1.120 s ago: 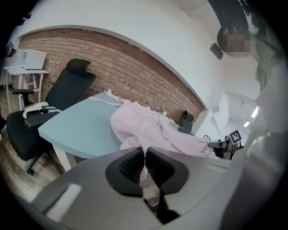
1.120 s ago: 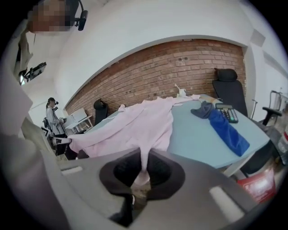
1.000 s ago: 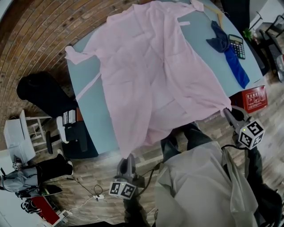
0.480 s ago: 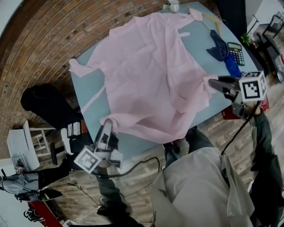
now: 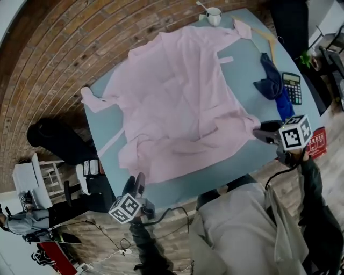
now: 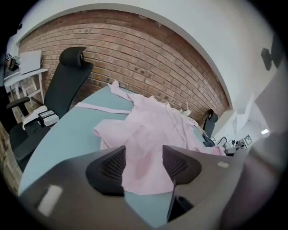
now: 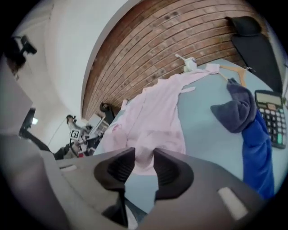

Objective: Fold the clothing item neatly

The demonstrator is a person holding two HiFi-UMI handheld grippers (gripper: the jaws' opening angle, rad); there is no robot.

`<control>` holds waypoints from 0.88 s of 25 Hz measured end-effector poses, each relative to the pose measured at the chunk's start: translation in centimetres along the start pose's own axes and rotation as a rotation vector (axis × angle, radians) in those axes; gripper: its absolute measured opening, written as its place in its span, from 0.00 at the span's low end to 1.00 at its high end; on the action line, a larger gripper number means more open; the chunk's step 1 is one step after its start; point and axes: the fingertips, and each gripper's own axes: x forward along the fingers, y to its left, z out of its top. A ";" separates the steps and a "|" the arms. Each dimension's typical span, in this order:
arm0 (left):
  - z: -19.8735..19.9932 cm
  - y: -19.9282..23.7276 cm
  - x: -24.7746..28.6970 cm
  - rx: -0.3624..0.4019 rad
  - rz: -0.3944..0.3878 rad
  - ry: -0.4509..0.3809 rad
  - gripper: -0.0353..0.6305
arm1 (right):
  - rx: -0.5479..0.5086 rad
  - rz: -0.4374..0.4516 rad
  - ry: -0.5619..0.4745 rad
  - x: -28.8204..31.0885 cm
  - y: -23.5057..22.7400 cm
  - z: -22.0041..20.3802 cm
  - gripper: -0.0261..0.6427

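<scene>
A pale pink shirt lies spread on the blue-grey table, its lower hem doubled back onto the body near the front edge. My left gripper hovers at the table's near left edge, just short of the hem. Its jaws have just been opening and stand wide, with nothing between the pads. In the left gripper view the shirt lies beyond the left gripper. My right gripper sits by the hem's right corner, its jaws just opened partway. The right gripper is empty, with the shirt ahead of it.
A blue cloth, a calculator and a wooden hanger lie on the table's right side, with a white mug at the far edge. A black office chair stands left of the table and a red box right.
Both grippers lifted the hanging hem up over the table, laid it back onto the shirt, let go and drew back to the near edge.
</scene>
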 end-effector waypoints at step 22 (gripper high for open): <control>-8.2 -19.7 11.1 -0.159 -0.619 0.330 0.32 | 0.340 0.183 -0.057 8.2 8.1 -4.3 0.22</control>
